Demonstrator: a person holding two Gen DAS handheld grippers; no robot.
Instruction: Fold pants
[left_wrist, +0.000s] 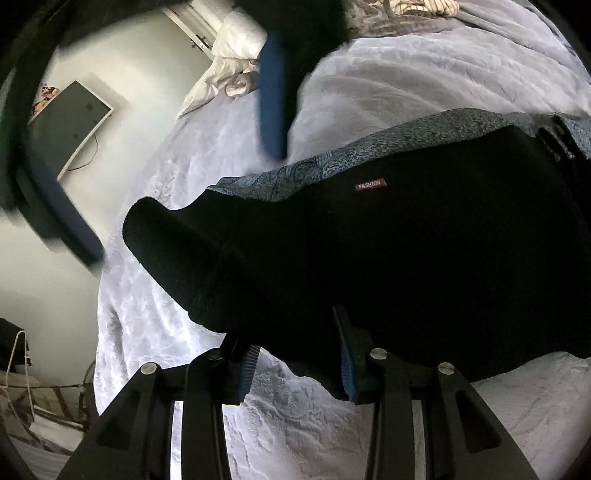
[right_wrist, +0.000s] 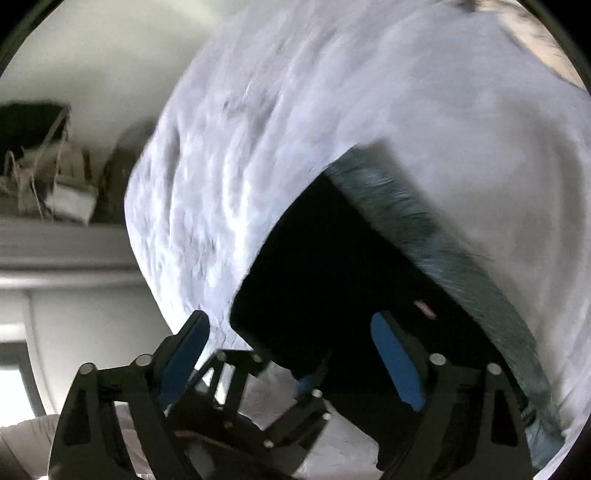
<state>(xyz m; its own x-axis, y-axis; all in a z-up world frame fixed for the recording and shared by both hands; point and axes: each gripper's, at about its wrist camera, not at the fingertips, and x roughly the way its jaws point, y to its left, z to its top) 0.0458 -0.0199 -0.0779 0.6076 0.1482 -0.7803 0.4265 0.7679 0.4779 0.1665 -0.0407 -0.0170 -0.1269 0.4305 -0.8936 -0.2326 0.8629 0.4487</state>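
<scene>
The black pants (left_wrist: 388, 258) lie folded on the pale quilted bed (left_wrist: 155, 302), on top of a teal patterned garment (left_wrist: 369, 151), with a small red "FASHION" label (left_wrist: 370, 185) showing. My left gripper (left_wrist: 295, 369) is open at the near edge of the pants, its right finger (left_wrist: 349, 373) against the cloth. My right gripper (right_wrist: 295, 365) is open above the bed, over the folded pants (right_wrist: 332, 277), and shows blurred at the top of the left wrist view (left_wrist: 273, 110). The left gripper also shows under it (right_wrist: 258, 402).
White pillows (left_wrist: 229, 55) and crumpled bedding (left_wrist: 424, 7) lie at the far end of the bed. A framed panel (left_wrist: 70, 125) hangs on the white wall. Bags and clutter (right_wrist: 48, 177) sit on a shelf beyond the bed's edge.
</scene>
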